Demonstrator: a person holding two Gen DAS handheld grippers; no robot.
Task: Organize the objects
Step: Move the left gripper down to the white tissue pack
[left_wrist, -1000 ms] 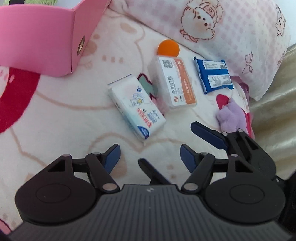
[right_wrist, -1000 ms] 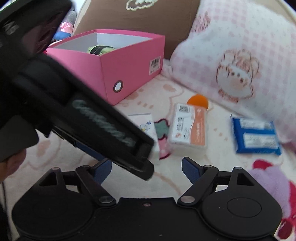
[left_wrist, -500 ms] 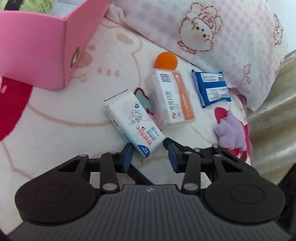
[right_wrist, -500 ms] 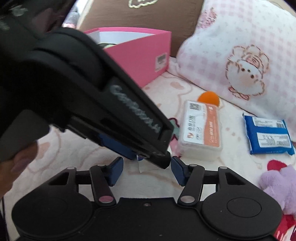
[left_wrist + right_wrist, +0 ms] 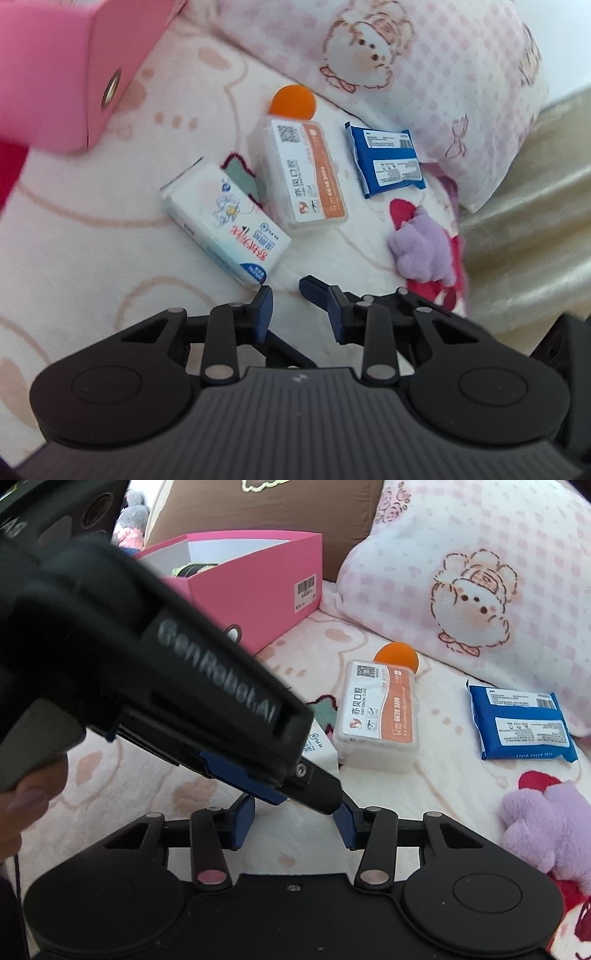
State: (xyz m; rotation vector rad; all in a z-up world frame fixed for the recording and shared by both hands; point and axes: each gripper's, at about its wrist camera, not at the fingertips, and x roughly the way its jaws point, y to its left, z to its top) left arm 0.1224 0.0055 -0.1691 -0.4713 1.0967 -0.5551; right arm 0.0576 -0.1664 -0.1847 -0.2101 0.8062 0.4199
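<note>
Pink cartoon blanket (image 5: 92, 229) covers the surface; one checked pillow (image 5: 424, 74) lies far right. One pink box (image 5: 255, 590) stands far left. Five loose items: one white carton (image 5: 225, 225), one clear case (image 5: 306, 170), one orange ball (image 5: 293, 100) touching its far end, one blue packet (image 5: 386, 158), one purple plush (image 5: 421, 251) at right. Left gripper (image 5: 299, 314): jaws together, empty, just near the carton. Right gripper (image 5: 295, 819): jaws closing, nothing gripped, the left tool crossing before them.

Bright, soft daylight; faint shadows, fisheye-curved edges, slight motion blur throughout.
</note>
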